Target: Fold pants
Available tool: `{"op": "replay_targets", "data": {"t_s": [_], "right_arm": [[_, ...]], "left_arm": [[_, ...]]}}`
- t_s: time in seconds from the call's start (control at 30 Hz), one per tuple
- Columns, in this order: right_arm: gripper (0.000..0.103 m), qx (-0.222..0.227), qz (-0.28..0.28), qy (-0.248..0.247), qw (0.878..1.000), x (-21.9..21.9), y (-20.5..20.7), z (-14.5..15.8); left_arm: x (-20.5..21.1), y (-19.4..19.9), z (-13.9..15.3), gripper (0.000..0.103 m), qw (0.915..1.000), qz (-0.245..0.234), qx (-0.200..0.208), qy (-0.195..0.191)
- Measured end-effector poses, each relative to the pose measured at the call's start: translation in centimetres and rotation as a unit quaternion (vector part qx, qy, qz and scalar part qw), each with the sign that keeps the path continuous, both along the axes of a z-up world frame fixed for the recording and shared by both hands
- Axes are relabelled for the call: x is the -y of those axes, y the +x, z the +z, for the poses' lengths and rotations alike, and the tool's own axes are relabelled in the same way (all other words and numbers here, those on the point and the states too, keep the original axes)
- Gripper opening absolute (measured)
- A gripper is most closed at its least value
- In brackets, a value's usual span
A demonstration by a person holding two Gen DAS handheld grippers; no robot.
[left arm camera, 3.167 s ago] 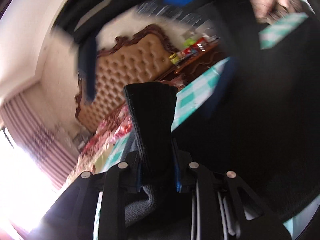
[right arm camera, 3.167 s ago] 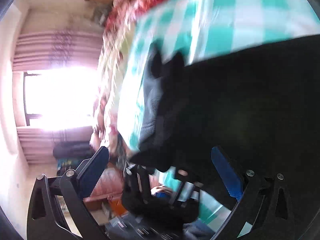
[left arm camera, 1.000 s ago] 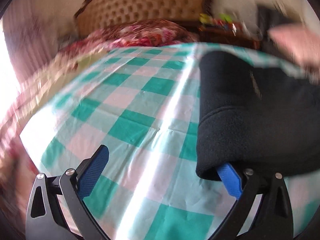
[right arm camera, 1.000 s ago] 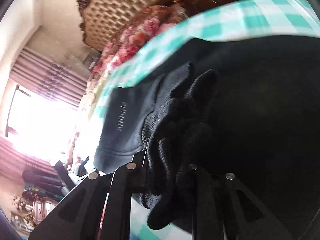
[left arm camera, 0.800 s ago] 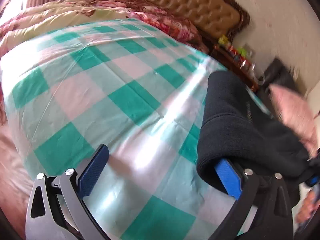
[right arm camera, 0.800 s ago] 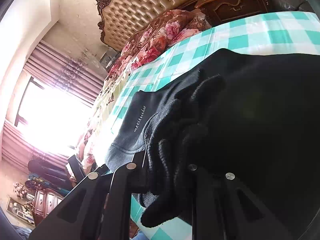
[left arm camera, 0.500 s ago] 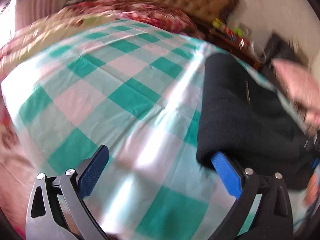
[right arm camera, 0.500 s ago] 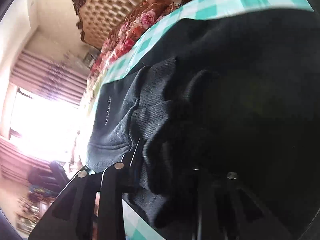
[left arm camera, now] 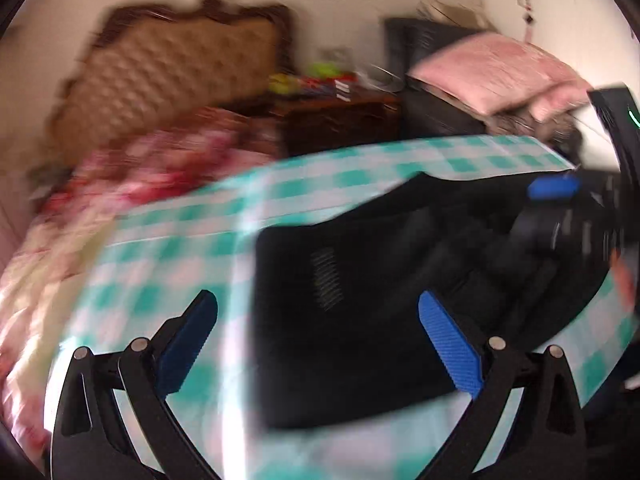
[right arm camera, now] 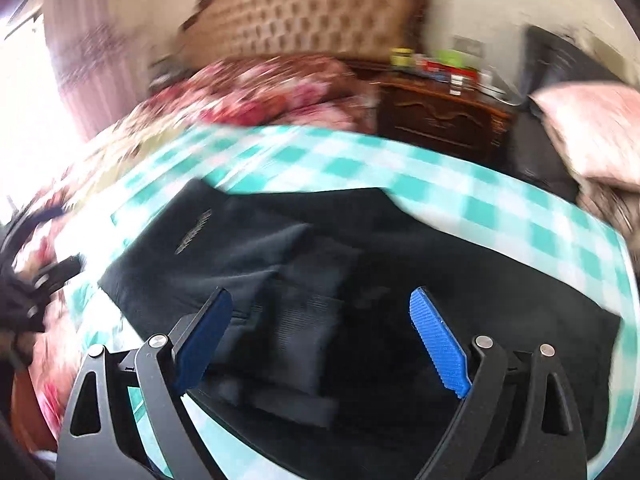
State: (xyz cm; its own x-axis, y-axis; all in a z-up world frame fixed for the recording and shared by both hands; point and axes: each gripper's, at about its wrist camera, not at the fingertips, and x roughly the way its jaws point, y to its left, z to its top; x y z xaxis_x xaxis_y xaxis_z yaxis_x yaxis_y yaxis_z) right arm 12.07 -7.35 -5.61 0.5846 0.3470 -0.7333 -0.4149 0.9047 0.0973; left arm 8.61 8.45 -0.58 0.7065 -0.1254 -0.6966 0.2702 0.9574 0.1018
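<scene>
One pair of black pants [right arm camera: 360, 264], one checked sheet [right arm camera: 500, 200], one tufted headboard [right arm camera: 312, 12], one nightstand [right arm camera: 440, 116], two grippers [left arm camera: 318, 326] [right arm camera: 320, 332]; apparently two pink pillows [left arm camera: 492, 72], though blurred.

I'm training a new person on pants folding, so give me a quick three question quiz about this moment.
1. True or false: the right tool is clamped on the black pants.
2. What pattern is the cloth under the pants?
3. The left tool is: A open, B shut on the pants, C out of view.

Key: 1 false, its jaws stand apart and empty. 2 teal and white checks. 3 A.
</scene>
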Motion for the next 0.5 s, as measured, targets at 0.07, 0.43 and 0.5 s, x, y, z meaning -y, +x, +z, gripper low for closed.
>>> {"op": "replay_targets", "data": {"t_s": [0.07, 0.43, 0.5], "right_arm": [[0.088, -0.013, 0.015, 0.008, 1.0, -0.4, -0.9, -1.0], [0.094, -0.063, 0.063, -0.039, 0.995, -2.4, -1.0, -5.6], [0.094, -0.056, 0.047, -0.041, 0.997, -2.4, -1.3, -4.3]], "left_arm": [[1.5, 4.8, -1.6, 0.101, 0.9979, -0.011, -0.056, -0.029], [-3.3, 12.0, -9.7, 0.102, 0.9902, 0.054, -0.129, -0.011], [-3.4, 12.0, -9.7, 0.102, 0.9908, 0.058, -0.122, -0.002]]}}
